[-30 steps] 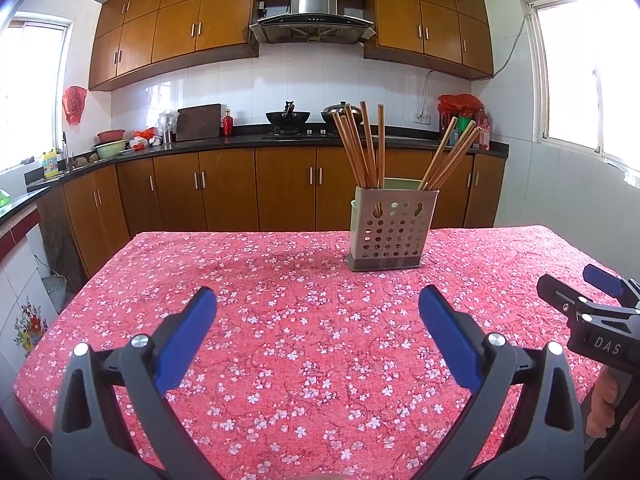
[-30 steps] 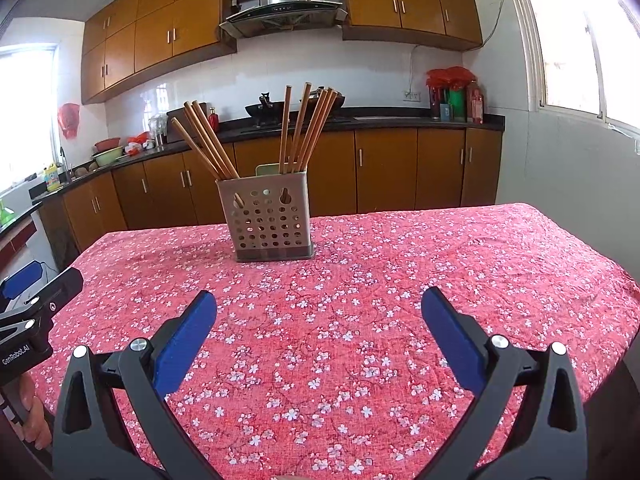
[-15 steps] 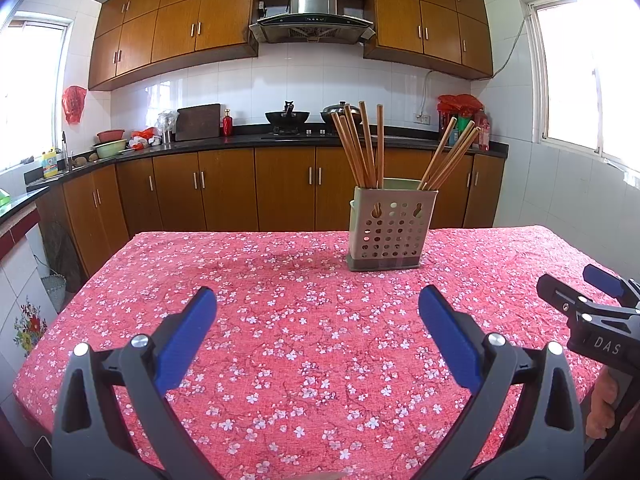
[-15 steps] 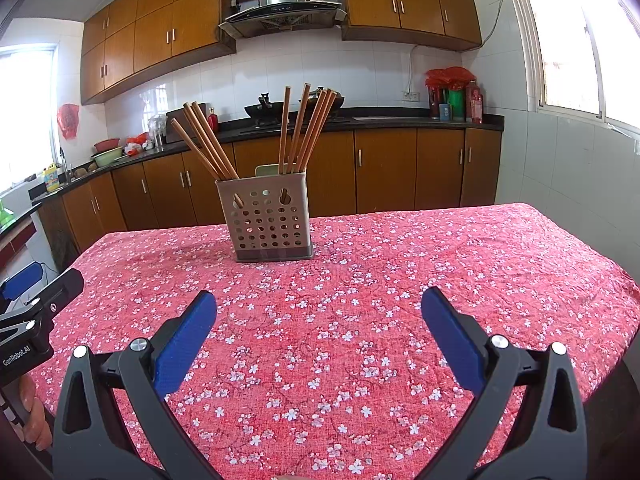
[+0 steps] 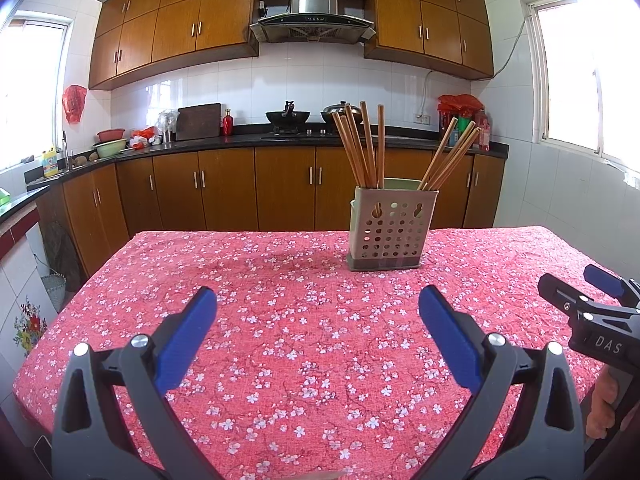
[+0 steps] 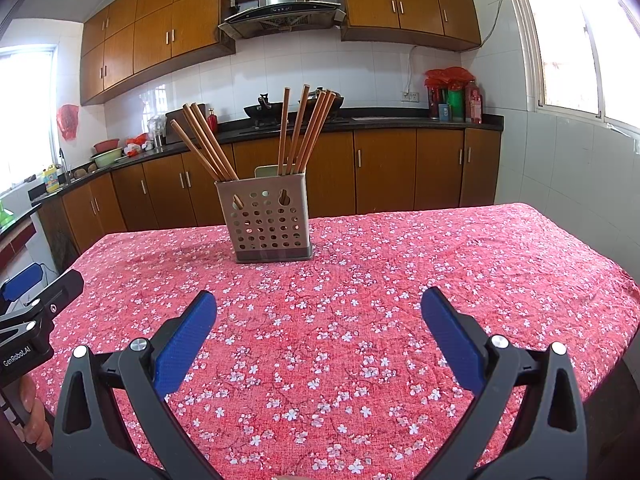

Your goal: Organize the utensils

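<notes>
Nothing has moved: left claw (image 5: pixel 318 300) and right claw (image 6: pixel 319 304) hover level, spread wide, facing holder (image 5: pixel 389 229).

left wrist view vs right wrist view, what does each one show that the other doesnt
Only the left wrist view shows the right gripper from outside, at its right edge, and the floral floor tile.

Only the right wrist view shows the left gripper from outside, at its left edge.

Both show the perforated utensil holder with two bunches of chopsticks on the red floral tablecloth, and open jaws.
</notes>
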